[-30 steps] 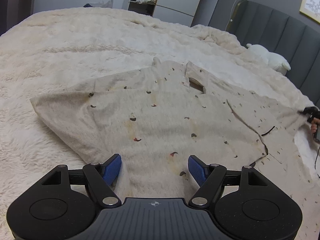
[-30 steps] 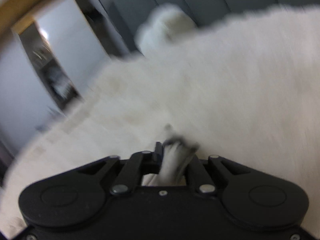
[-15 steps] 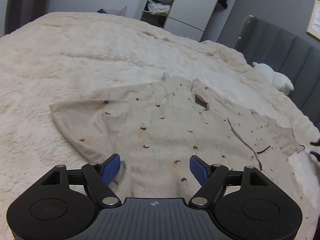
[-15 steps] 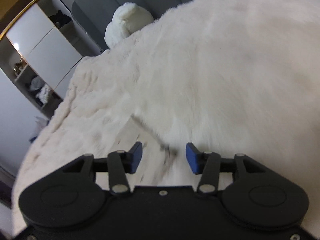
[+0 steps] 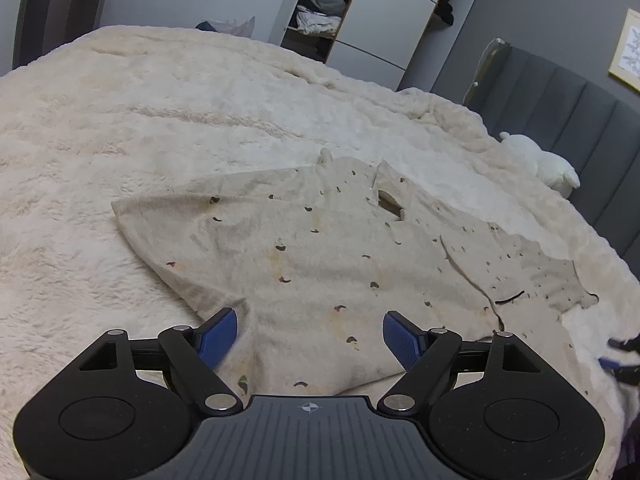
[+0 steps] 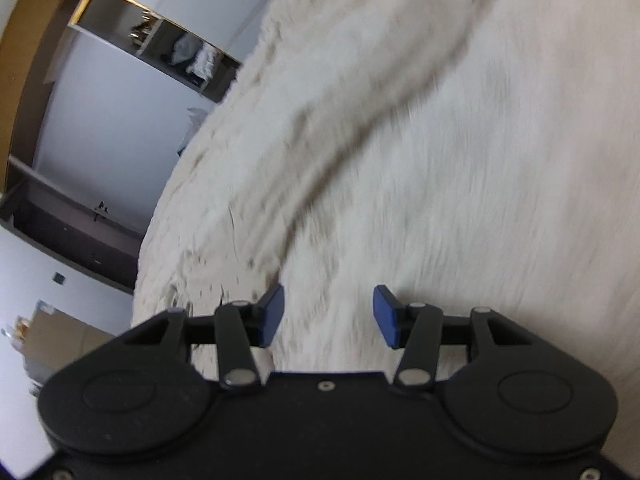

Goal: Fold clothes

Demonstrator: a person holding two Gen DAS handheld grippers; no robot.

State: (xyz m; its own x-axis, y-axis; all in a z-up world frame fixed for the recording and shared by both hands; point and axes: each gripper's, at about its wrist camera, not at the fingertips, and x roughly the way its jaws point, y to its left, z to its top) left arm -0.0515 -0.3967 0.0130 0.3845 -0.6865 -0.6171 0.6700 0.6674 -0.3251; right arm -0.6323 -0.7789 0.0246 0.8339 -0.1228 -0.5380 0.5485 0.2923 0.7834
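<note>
A cream shirt with small dark spots lies spread flat on the fluffy bed cover, collar at the far side and one sleeve stretched to the right. My left gripper is open and empty, hovering over the shirt's near hem. My right gripper is open and empty above the bed cover; the shirt shows blurred ahead and to its left. The right gripper also shows at the right edge of the left wrist view, beside the sleeve end.
A fluffy cream bed cover fills the scene. A grey padded headboard and a white plush toy stand at the right. An open wardrobe with clothes stands behind the bed.
My right gripper opened and let go of the sleeve end, then swung away with the view blurring. My left gripper pulled back a little, staying open over the hem.
</note>
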